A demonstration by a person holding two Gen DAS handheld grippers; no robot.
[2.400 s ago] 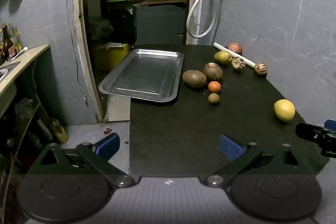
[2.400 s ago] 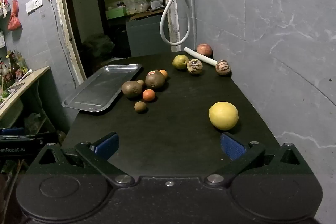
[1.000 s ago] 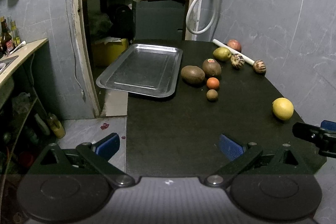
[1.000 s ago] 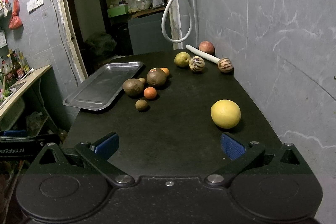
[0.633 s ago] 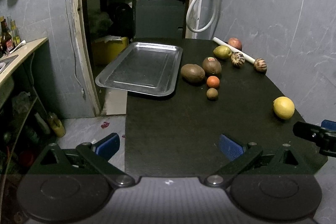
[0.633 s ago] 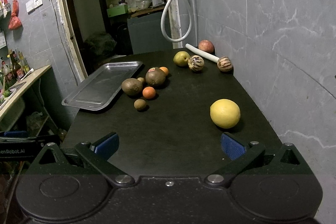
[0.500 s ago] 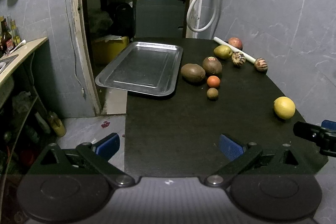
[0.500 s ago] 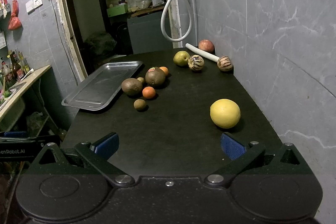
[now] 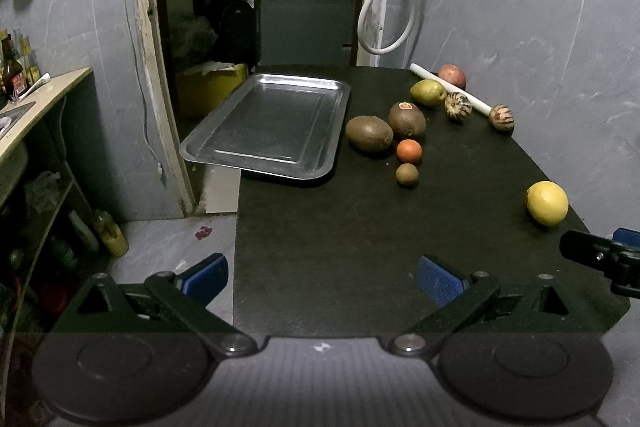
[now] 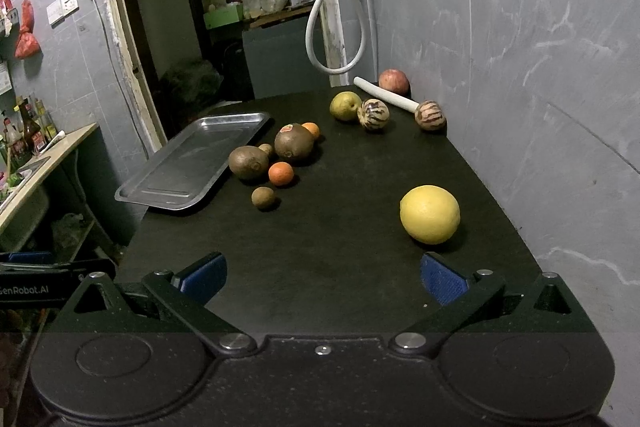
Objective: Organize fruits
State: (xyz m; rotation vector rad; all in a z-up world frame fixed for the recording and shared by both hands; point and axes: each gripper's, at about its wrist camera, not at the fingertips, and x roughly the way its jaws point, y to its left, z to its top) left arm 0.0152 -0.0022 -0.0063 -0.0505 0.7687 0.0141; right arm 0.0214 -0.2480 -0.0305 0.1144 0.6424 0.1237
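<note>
Both fisheye views sit low at the near end of the black worktop (image 9: 360, 247), looking along it toward the dark doorway. The left wrist view looks from the left corner, over the floor, so the empty silver metal tray (image 9: 268, 125) lies nearly ahead. The right wrist view faces the right side, close to the round yellow citrus fruit (image 10: 430, 214). Both share tray, fruit and grey wall.

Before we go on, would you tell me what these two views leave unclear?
- Second small orange: left wrist view hides it behind the stickered kiwi.
- Right gripper: cut off by the left view's edge.
- Kiwi sticker: print too small.
- Doorway shelves: too dark.
</note>
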